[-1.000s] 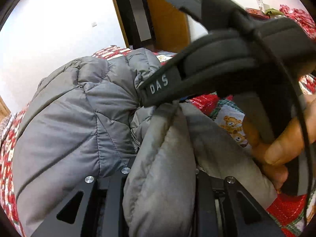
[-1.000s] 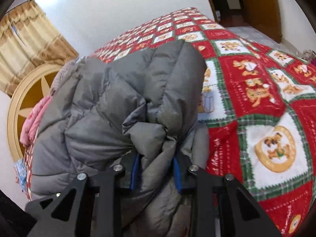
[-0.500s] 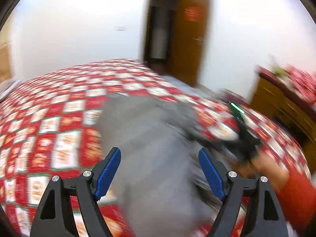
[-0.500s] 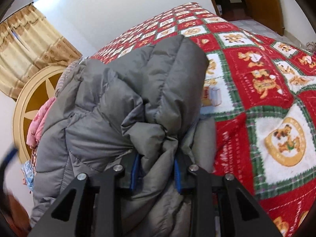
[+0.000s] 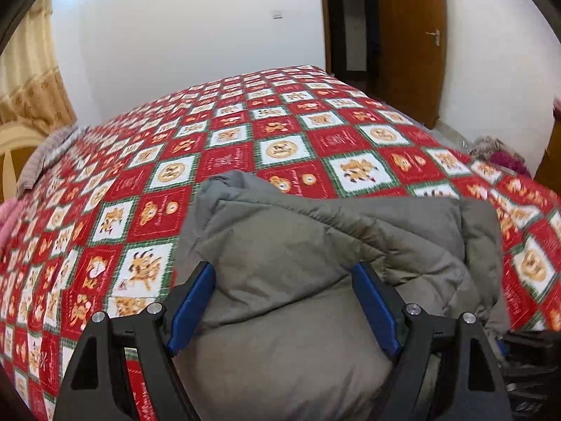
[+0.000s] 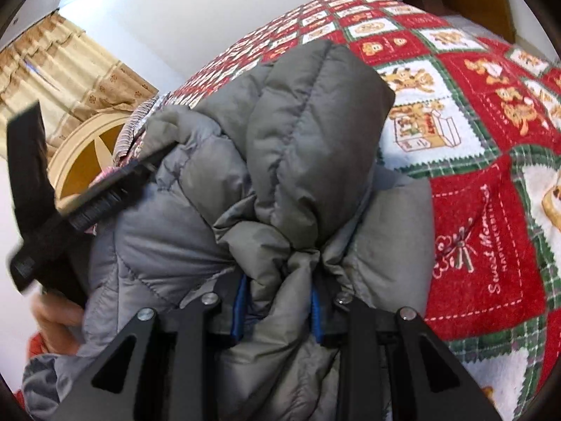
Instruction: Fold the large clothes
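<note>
A grey quilted puffer jacket [image 5: 315, 245] lies bunched on the bed, folded over on itself. My left gripper [image 5: 284, 301] is open, its blue-padded fingers apart above the jacket, not gripping it. My right gripper [image 6: 277, 305] is shut on a bunched fold of the jacket [image 6: 280, 182], which fills the middle of the right wrist view. The left gripper's black body [image 6: 52, 210] shows at the left of that view, beside the jacket, with the hand holding it below.
The bed has a red, white and green bear-pattern blanket [image 5: 245, 133]. A wooden door [image 5: 410, 35] and dark doorway stand at the back right. A round cream headboard [image 6: 84, 154], tan curtains [image 6: 52, 63] and pink and grey fabric [image 5: 38, 158] are at the bed's left.
My left gripper let go of the jacket, opened and pulled back, and now looks across the bed. My right gripper kept its hold on the jacket fold.
</note>
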Demonstrator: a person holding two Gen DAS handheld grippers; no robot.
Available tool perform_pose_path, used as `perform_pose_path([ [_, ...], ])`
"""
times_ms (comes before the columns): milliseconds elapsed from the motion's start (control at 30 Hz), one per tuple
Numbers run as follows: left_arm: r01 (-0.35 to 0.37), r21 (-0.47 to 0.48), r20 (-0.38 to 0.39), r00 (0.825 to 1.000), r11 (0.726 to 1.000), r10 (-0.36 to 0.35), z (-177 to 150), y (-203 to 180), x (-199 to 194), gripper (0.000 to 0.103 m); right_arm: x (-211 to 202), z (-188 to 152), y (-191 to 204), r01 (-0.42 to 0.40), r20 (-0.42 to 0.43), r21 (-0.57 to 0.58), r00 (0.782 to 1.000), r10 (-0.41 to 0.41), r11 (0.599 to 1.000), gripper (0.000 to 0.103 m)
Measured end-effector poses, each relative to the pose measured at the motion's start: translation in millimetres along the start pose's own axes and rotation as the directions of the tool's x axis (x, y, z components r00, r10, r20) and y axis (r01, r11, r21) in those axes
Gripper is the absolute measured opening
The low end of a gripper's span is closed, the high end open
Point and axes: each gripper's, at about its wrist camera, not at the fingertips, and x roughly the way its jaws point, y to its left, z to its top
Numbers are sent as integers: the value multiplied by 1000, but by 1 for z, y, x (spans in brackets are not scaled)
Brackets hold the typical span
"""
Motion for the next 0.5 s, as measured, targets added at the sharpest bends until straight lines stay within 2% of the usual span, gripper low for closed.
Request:
perform_pose_path([
  [167, 72, -74, 3, 997, 995, -72, -9, 11, 19, 82, -3, 0, -11, -31, 7, 51, 1000, 31, 998, 27],
  [233, 71, -77, 6, 997, 994, -71, -12, 10, 23, 82, -3, 1, -12, -27, 10, 52, 1000, 27, 998, 27],
  [400, -17, -19, 0, 1000, 1000, 17, -14, -7, 34, 84, -19, -3, -30, -68, 53, 130, 997, 62, 989, 26],
  [467, -49, 1, -5, 999, 999, 49, -15, -12, 37, 84, -30, -2, -27, -22, 89, 95, 996, 14, 995, 28],
  [500, -69, 15, -5, 998, 998, 69, -15, -15, 37, 84, -38, 1, -18, 46, 115, 28, 992, -49, 999, 30],
])
